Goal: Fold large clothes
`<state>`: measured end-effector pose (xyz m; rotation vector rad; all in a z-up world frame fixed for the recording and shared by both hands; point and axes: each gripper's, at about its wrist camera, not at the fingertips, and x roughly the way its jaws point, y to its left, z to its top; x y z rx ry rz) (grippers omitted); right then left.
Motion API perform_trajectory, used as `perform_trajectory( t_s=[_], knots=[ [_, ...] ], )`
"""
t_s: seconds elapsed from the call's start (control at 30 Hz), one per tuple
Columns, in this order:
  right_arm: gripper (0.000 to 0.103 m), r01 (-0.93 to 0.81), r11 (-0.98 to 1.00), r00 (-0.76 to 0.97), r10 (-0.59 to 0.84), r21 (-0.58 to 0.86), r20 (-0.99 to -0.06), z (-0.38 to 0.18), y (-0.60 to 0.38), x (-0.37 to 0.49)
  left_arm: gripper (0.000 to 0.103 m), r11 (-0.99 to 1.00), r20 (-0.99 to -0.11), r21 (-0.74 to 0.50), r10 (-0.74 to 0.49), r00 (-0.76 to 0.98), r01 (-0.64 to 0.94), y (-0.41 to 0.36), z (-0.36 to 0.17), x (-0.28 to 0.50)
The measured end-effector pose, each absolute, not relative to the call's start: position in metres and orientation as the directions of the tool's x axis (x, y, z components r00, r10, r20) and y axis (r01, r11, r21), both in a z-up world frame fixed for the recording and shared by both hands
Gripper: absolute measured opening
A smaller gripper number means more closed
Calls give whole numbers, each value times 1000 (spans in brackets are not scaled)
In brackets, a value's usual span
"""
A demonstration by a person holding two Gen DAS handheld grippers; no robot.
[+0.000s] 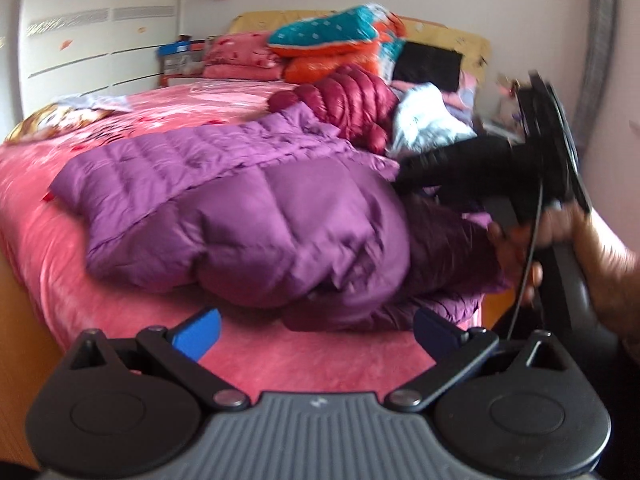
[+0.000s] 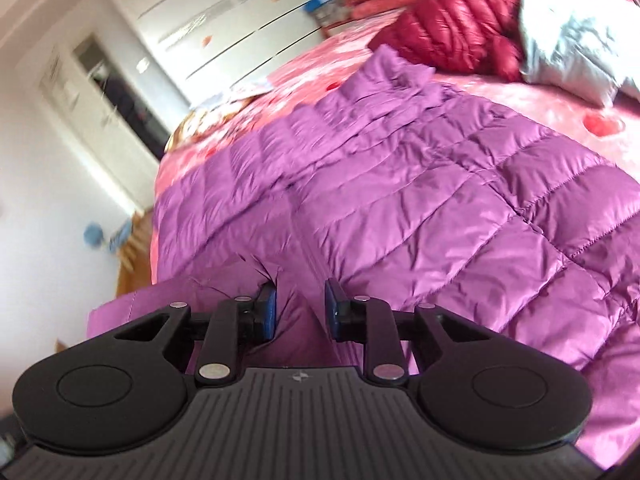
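A purple quilted down jacket lies bunched on the pink bed; it fills the right wrist view. My left gripper is open and empty, just in front of the jacket's near edge. My right gripper is closed on a fold of the purple jacket, with fabric pinched between its blue pads. In the left wrist view the right gripper's body and the hand holding it show at the jacket's right side.
A dark red down jacket, a white garment and stacked pillows lie at the head of the bed. A white wardrobe stands at the left. The wooden floor shows beside the bed.
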<state>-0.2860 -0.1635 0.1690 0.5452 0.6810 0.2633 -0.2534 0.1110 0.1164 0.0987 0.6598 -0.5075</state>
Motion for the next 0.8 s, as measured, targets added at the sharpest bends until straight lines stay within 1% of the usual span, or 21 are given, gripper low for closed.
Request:
perform_trajectory(
  t_s=[0.13, 0.23, 0.33, 0.4, 0.43, 0.5, 0.53, 0.6, 0.63, 0.67, 0.7, 0.73, 0.77, 0.8],
  knots=[
    [28, -26, 807, 766, 395, 591, -507, 165, -172, -276, 102, 857, -612, 15, -400, 682, 516, 84, 110, -243],
    [28, -15, 783, 769, 406, 622, -493, 162, -178, -272, 100, 843, -587, 161, -336, 736, 513, 63, 106, -238],
    [29, -12, 785, 773, 400, 619, -492, 165, -184, -275, 92, 832, -559, 259, -285, 779, 490, 48, 103, -229],
    [30, -17, 783, 775, 404, 622, -487, 165, -186, -276, 82, 832, -550, 287, -263, 793, 475, 43, 102, -224],
    [30, -21, 781, 776, 407, 624, -483, 164, -187, -275, 79, 833, -550, 291, -256, 795, 470, 42, 103, -222],
    [30, -30, 780, 778, 411, 625, -474, 164, -187, -274, 63, 840, -550, 285, -250, 797, 461, 42, 105, -217],
    [31, -34, 781, 779, 412, 623, -473, 161, -186, -267, 58, 845, -551, 280, -247, 797, 456, 43, 107, -215],
    [33, -44, 784, 780, 414, 619, -469, 164, -186, -269, 40, 858, -559, 256, -244, 793, 445, 48, 112, -212],
    [34, -52, 784, 781, 418, 619, -465, 163, -186, -267, 36, 870, -565, 236, -241, 789, 434, 51, 116, -211],
    [40, -57, 783, 781, 421, 619, -461, 163, -186, -268, 31, 882, -574, 201, -245, 781, 425, 56, 119, -208],
    [51, -59, 784, 783, 421, 619, -458, 164, -186, -269, 27, 896, -588, 152, -256, 767, 416, 62, 123, -205],
    [58, -61, 786, 786, 417, 615, -455, 164, -186, -270, 25, 910, -602, 96, -270, 752, 403, 70, 128, -202],
    [68, -66, 788, 789, 416, 612, -451, 166, -186, -272, 22, 920, -609, 49, -281, 742, 389, 76, 132, -202],
    [72, -76, 790, 791, 419, 608, -446, 167, -187, -274, 19, 927, -614, 4, -294, 733, 375, 83, 136, -202]
  ],
)
